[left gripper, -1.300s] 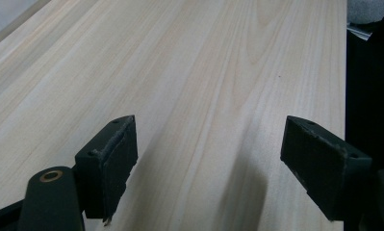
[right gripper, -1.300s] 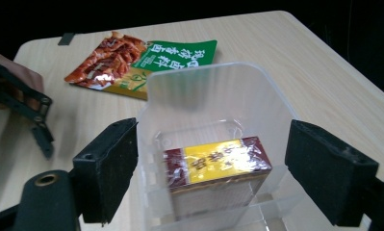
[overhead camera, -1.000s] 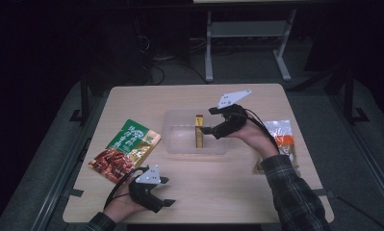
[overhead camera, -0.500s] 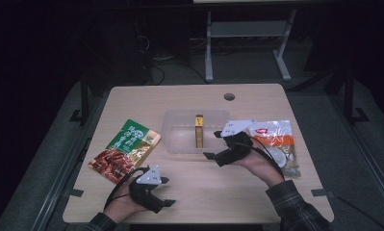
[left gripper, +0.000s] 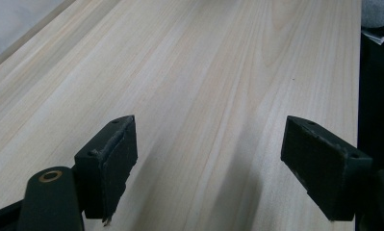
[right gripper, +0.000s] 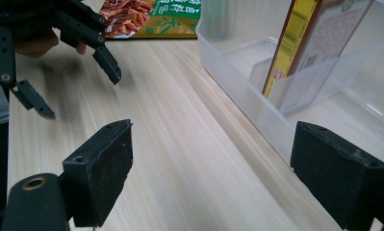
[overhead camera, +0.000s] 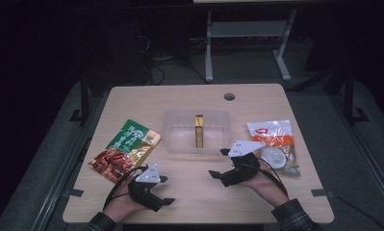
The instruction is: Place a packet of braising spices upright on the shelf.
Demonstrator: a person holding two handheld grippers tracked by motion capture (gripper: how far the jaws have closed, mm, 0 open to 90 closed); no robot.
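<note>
1. Box (overhead camera: 198, 131), slim and yellow-edged, stands on edge in the clear bin (overhead camera: 175, 144) at mid-desk, leaning on an inner divider. Judging by its lean, a knock to the bin wall could tip it flat.
2. Right hand-held gripper (overhead camera: 220, 163) sits just in front of the bin, jaws wide apart and empty. It points left across the desk (overhead camera: 189, 98); a careless swing back could strike the bin's near wall and shove the bin.
3. Left hand-held gripper (overhead camera: 164, 190) rests near the desk's front edge, jaws also spread wide with nothing between them. The green packet (overhead camera: 127, 149) lies just beyond it; a flat bag like that may slip out of the pads if pinched at its edge.
4. White packet (overhead camera: 275, 144) lies right of the bin, near the right wrist, where a sleeve could drag it.
5. Right gripper view shows the box's label and the divider up close; the high view alone shows both packets' places. Left gripper view gives bare wood.
</note>
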